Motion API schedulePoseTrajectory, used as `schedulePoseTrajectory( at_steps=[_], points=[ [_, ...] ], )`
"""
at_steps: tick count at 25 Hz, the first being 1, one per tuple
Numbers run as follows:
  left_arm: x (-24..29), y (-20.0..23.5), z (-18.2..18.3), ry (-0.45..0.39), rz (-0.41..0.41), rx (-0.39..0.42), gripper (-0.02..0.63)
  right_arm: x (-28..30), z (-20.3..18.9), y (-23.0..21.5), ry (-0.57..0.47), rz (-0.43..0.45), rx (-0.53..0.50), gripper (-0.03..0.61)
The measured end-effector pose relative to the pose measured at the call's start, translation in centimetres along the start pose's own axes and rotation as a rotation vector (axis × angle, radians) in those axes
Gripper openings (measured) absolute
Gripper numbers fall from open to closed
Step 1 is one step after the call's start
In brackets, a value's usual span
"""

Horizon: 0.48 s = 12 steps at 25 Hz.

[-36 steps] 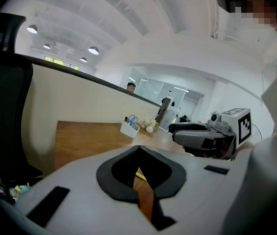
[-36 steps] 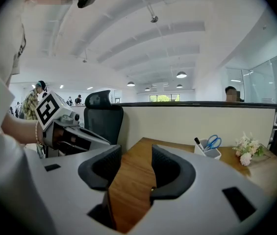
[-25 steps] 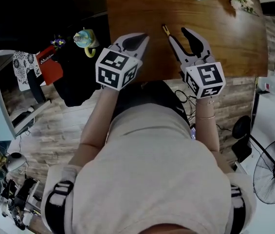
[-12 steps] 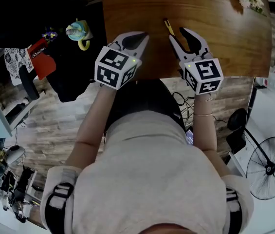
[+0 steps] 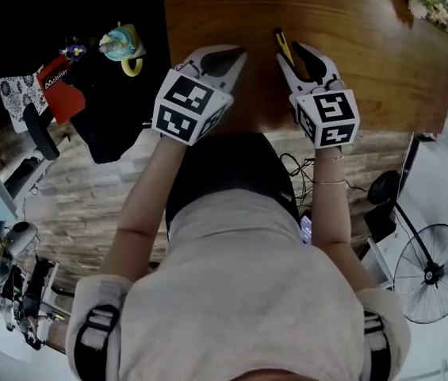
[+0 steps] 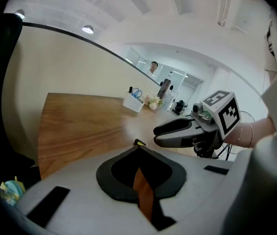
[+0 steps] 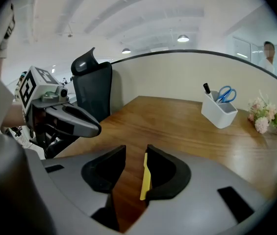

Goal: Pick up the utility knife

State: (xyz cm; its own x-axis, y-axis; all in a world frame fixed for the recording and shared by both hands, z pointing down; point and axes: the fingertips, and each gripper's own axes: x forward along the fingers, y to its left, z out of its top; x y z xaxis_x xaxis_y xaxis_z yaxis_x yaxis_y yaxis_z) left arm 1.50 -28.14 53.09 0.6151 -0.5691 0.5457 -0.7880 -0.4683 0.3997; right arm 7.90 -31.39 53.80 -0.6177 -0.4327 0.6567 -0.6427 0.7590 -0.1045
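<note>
**A:** Have you got it yet?

**B:** Not yet. My right gripper is low over the brown wooden table. The slim yellow-and-black utility knife lies flat on the wood between its jaws. The jaws stand roughly half apart and have just been closing, but they pinch nothing so far. The knife runs along the inner face of the jaw on my right. The other jaw stands clear of it, with bare wood showing in the gap.

**A:** So it is lined up?

**B:** I judge so. In the head view the knife pokes out just ahead of the right gripper, and its length runs the way the jaws point. A squeeze should catch it across its narrow sides.

**A:** And your other hand?

**B:** My left gripper hangs beside the right one, on its left, over the near edge of the table. Its jaws meet at the tips and carry nothing, and only a sliver of wood shows between them lower down. The knife's tip sits just ahead of those jaws.

**A:** What is left, then?

**B:** Most of what counts. Reaching and straddling look done. I have yet to finish the squeeze until both pads press the knife, and then lift it off the table.
</note>
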Motion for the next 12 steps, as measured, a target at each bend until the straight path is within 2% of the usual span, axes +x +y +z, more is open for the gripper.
schedulePoseTrajectory(
  at_steps=[12],
  points=[
    [1.7, 0.3, -0.7, 0.033, -0.028, 0.011, 0.014, 2.9, -2.6, -1.6, 0.097, -0.023, -0.001, 0.141]
  ],
)
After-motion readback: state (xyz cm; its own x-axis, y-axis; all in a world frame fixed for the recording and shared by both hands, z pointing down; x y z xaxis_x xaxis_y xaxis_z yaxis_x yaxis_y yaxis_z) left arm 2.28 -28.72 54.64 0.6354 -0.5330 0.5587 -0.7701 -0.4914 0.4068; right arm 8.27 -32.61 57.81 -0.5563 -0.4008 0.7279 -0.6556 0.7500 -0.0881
